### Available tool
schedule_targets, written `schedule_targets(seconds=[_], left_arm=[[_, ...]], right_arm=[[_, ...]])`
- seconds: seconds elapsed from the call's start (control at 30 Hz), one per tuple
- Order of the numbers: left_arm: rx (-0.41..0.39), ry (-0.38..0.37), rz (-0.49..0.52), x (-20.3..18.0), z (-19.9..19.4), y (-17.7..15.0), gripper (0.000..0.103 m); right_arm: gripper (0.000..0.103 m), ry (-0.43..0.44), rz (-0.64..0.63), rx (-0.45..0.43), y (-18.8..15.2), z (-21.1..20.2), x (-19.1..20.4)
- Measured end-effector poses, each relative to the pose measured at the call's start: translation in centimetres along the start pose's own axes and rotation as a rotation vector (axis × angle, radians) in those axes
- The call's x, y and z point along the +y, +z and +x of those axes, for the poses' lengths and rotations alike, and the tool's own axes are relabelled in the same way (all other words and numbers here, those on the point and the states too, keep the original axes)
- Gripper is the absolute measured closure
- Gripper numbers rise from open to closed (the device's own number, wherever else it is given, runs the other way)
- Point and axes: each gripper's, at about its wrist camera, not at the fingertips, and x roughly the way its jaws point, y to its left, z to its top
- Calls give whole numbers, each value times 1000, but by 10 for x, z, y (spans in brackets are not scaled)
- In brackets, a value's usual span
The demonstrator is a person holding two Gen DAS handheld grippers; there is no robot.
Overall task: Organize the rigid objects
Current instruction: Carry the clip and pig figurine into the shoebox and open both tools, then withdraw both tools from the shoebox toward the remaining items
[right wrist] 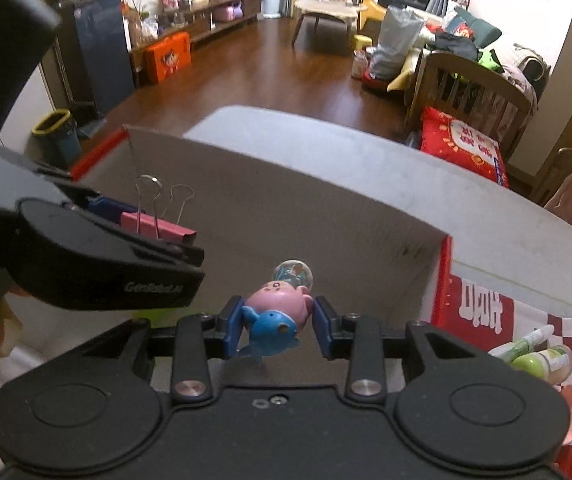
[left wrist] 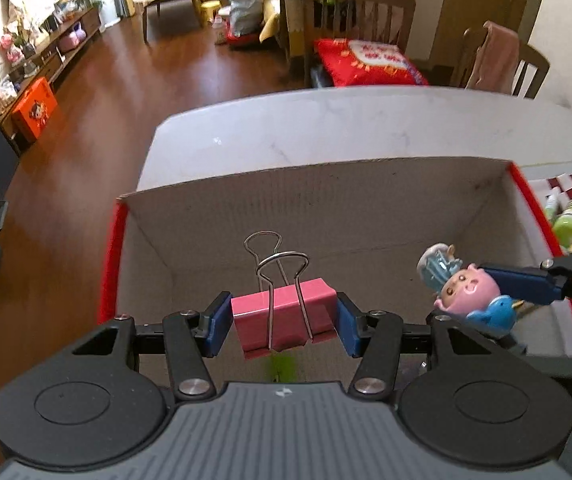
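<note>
A pink binder clip [left wrist: 283,316] with its wire handles up sits between the blue pads of my left gripper [left wrist: 283,322], which is shut on it above the open cardboard box [left wrist: 366,200]. In the right wrist view the same binder clip [right wrist: 157,226] shows at the left, held by the left gripper [right wrist: 141,220]. My right gripper [right wrist: 277,326] is shut on a pink and blue toy figure [right wrist: 275,314] with a clear bubble on top, also over the box [right wrist: 326,216]. The toy figure [left wrist: 470,292] appears at the right of the left wrist view, with the right gripper's finger [left wrist: 522,282] beside it.
The box has red outer sides and stands on a white table [left wrist: 326,120]. Green bottles [right wrist: 542,360] lie on a red and white checked cloth [right wrist: 502,316] right of the box. Wooden chairs [left wrist: 358,12] with a red cushion [left wrist: 370,62] stand beyond the table, over a dark wood floor.
</note>
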Motion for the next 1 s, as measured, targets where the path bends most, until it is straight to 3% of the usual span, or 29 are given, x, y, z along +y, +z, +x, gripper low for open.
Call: schedule_targets(seconds=[0.53,1.0], left_arm=[[205,-18,-35,8,60,4,49],[226,-40,-57,14,59,4,45]], right_arm=[[67,9,11,116,-7,22,9],[63,43,-28,142,-10,13,18]])
